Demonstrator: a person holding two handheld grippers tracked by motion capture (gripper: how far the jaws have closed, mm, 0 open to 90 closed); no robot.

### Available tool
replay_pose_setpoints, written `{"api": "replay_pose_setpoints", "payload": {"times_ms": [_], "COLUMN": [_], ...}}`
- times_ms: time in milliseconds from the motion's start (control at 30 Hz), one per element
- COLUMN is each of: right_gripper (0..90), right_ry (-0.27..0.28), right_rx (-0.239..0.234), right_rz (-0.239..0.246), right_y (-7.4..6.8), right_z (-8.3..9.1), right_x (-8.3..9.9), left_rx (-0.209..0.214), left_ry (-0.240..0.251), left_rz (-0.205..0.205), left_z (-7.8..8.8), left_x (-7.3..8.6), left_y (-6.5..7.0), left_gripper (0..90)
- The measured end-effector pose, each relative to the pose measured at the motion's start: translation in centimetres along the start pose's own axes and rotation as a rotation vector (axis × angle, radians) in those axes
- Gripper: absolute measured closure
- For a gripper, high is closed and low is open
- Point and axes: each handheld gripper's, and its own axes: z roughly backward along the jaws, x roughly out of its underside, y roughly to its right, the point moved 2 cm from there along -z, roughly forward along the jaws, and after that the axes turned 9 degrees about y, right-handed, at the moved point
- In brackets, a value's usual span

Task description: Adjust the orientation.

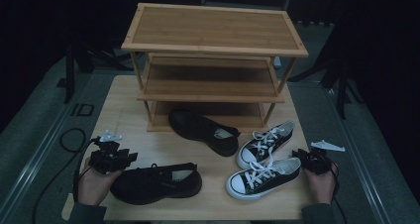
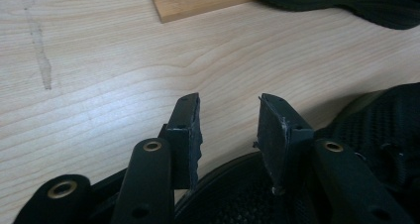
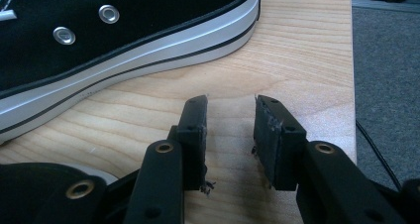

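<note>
The left hand (image 1: 94, 184) rests low at the near left corner of the tabletop (image 1: 124, 110), its forearm coming in from the bottom edge, and holds the left tool (image 1: 130, 157) pointing toward the heel of the near black shoe (image 1: 158, 183). The right hand (image 1: 322, 182) sits at the near right edge and holds the right tool (image 1: 296, 154) pointing left at the heel of the near black-and-white sneaker (image 1: 265, 177).

In the left gripper view the left tool (image 2: 229, 127) stands with its jaws apart, bare wood between the tips, and the dark heel rim of the near black shoe (image 2: 237, 194) lies just below and between them; the pads do not press on it. In the right gripper view the right tool (image 3: 230, 130) also has its jaws apart over bare wood, gripping nothing, with the white sole of a sneaker (image 3: 124, 55) just beyond.

No brand or writing can be read on any shoe.

The high view shows the whole layout: a wooden three-tier rack (image 1: 213, 60) at the back, a second black shoe (image 1: 203, 131) in front of it, and a second sneaker (image 1: 265, 143) beside the near one. The right gripper view shows metal eyelets and the black stripe along the sole, which are too small to tell from above.
</note>
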Motion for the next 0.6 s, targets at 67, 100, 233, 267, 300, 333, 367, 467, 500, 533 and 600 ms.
{"api": "replay_pose_setpoints", "payload": {"times_ms": [67,100,233,267,300,333,367,467,500,533,600], "right_gripper": [65.4,65.3,65.2,65.1,65.0,64.8,64.8,64.6,64.5,64.4,64.2], "right_ry": [0.001,0.001,0.001,0.001,0.001,0.000,0.000,0.001,0.000,0.001,0.001], "right_rx": [-0.002,-0.003,-0.004,-0.004,-0.005,-0.004,-0.005,-0.005,-0.004,-0.004,-0.002], "right_rz": [-0.002,-0.002,-0.004,-0.006,-0.006,-0.007,-0.008,-0.009,-0.009,-0.009,-0.009], "right_y": [0.0,0.0,0.0,0.0,0.1,0.1,0.1,0.1,0.1,0.1,0.1], "right_z": [0.0,0.0,0.0,0.0,0.0,0.0,0.0,0.0,0.0,0.0,0.0], "right_x": [0.0,0.0,0.0,0.0,0.0,0.0,0.0,0.0,0.0,0.0,0.0], "left_rx": [0.006,0.007,0.025,0.028,0.034,0.039,0.042,0.053,0.056,0.058,0.064], "left_ry": [-0.006,-0.009,-0.018,-0.020,-0.024,-0.027,-0.032,-0.041,-0.044,-0.046,-0.052], "left_rz": [-0.008,-0.011,-0.019,-0.020,-0.021,-0.021,-0.023,-0.029,-0.033,-0.033,-0.036], "left_z": [0.1,0.1,0.3,0.3,0.3,0.4,0.4,0.4,0.4,0.4,0.4], "left_x": [0.0,0.0,0.1,0.1,0.1,0.1,0.1,0.2,0.2,0.2,0.2], "left_y": [0.1,0.2,0.5,0.6,0.6,0.7,0.8,1.1,1.1,1.2,1.3], "left_gripper": [60.9,60.9,60.9,60.9,60.9,60.9,60.9,60.8,60.8,60.8,60.8]}}
